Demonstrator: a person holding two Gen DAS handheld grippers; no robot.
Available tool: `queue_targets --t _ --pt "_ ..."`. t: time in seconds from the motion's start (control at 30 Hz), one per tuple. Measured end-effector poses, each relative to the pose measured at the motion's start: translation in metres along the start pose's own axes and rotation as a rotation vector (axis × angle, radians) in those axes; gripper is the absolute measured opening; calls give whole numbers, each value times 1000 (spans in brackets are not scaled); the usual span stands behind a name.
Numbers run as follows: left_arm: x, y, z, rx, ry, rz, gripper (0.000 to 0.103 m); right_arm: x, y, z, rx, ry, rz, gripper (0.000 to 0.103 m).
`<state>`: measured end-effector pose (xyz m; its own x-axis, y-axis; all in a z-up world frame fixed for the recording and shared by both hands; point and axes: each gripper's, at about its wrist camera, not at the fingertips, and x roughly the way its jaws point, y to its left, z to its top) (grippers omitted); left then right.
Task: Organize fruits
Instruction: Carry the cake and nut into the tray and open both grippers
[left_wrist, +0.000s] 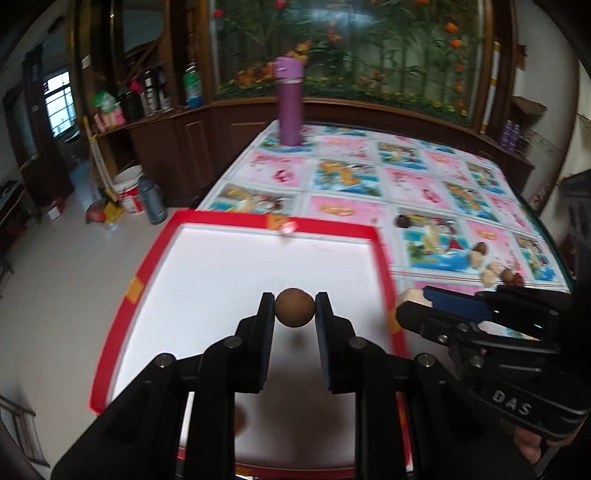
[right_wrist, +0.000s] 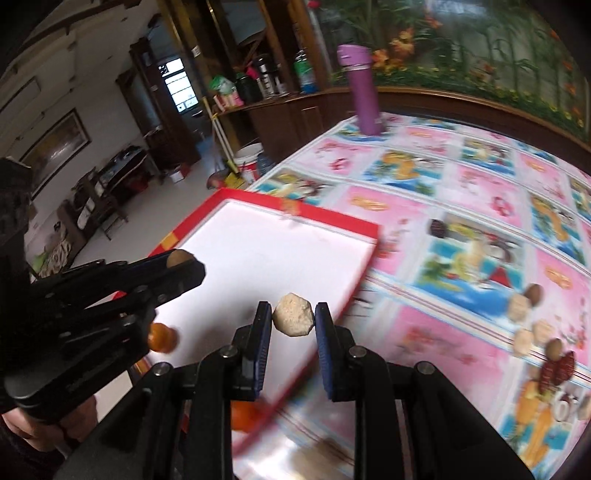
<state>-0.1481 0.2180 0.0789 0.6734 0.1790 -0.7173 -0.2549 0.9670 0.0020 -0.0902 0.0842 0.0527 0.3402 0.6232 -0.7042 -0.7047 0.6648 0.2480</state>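
**Both grippers loaded over the red tray**

Left gripper (left_wrist: 294, 308) has its fingers (left_wrist: 266, 314) clamped on a small round brown fruit (left_wrist: 294, 307), looks like a longan, held above the white floor of the red-rimmed tray (left_wrist: 382, 254). Right gripper (right_wrist: 293, 319) has its fingers (right_wrist: 263, 321) clamped on a pale lumpy fruit (right_wrist: 293, 319), maybe a peeled one, hanging over the tray's right rim.

Handling, judged: both pieces light and small. Brown one looks hard-shelled, smooth and round, so likely to roll once let go and may slip if pinched off-centre; hold across the widest middle, as it is now. Pale one looks rough and softer, grips easily but could dent; light squeeze across its flat sides.

View differences: the right wrist view shows two orange fruits (right_wrist: 162, 336) at the tray's near edge, one (right_wrist: 243, 415) half hidden under the gripper; the left wrist view shows only a faint blurred spot there. Right wrist view also shows more of the loose pile (right_wrist: 532, 325) left on the patterned worktop (right_wrist: 461, 354), including reddish pieces. Left wrist view shows the tray interior better, mostly bare. Purple flask (left_wrist: 290, 103) stands at the far end of the worktop in both.
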Motion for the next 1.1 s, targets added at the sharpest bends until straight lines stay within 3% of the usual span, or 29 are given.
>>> queue_targets --t 0.3,0.87,0.93,1.03,1.07,1.1 --pt "25 39 -14 -43 65 30 24 41 24 -3 10 91 -24 22" --pt "55 50 -23 -64 162 17 24 64 27 -9 31 176 -65 24" --pt "56 49 -23 -66 164 23 24 64 27 -9 34 183 -54 29" --pt "56 49 -23 -69 172 26 27 62 26 -9 40 193 -66 47" --pt "56 49 -22 -71 175 31 30 60 26 -9 37 188 -68 48" --pt "54 49 -22 -81 177 40 40 57 26 -9 34 179 -68 48"
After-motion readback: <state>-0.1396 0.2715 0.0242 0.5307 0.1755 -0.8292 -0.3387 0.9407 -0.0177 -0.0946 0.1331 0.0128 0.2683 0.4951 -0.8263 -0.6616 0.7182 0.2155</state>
